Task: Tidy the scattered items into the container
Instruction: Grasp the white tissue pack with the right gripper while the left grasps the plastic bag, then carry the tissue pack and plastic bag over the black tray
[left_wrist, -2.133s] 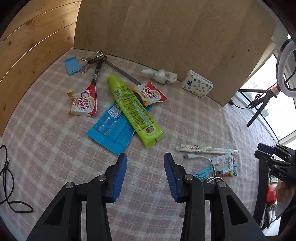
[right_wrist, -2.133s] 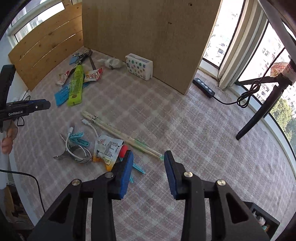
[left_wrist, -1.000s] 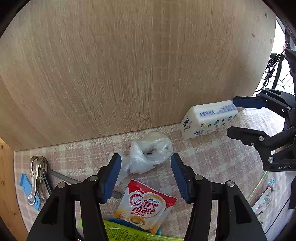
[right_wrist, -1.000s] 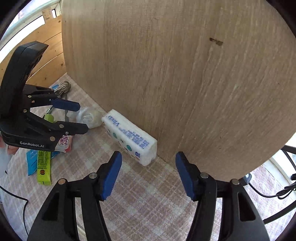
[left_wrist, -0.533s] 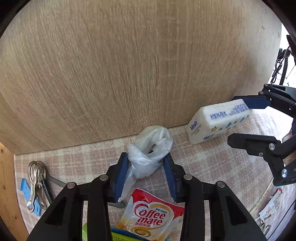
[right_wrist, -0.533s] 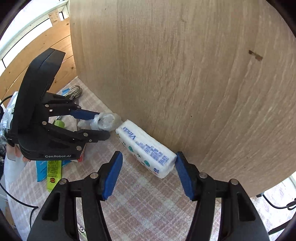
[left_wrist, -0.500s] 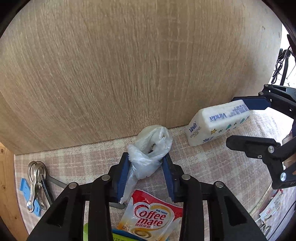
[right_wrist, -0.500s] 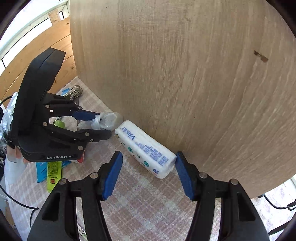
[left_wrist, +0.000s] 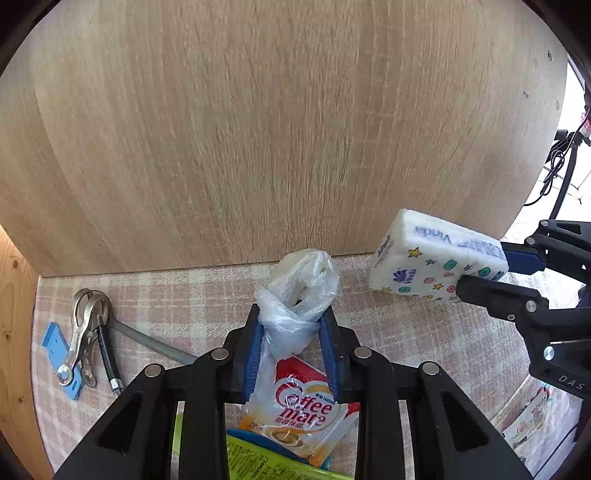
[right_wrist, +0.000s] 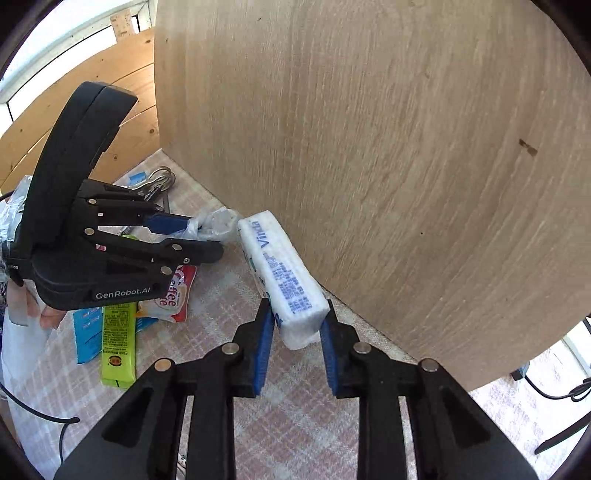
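Both your jaws have closed since a moment ago, left gripper (left_wrist: 291, 334) pinching the plastic bag (left_wrist: 301, 291), right gripper (right_wrist: 297, 325) clamping the tissue pack (right_wrist: 282, 280) by one end just off the tabletop (right_wrist: 229, 317), so either could slip against the wooden board (right_wrist: 369, 147).

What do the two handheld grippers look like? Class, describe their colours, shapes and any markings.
Both the left gripper and the right gripper are matte black plastic with angular, open-framed linkage arms. Round silver rivets mark the pivots. The jaws carry flat blue pads. Seen from the right wrist view, the left gripper has a curved black housing with white "GenRobot.AI" lettering. Seen from the left wrist view, the right gripper shows "DAS".
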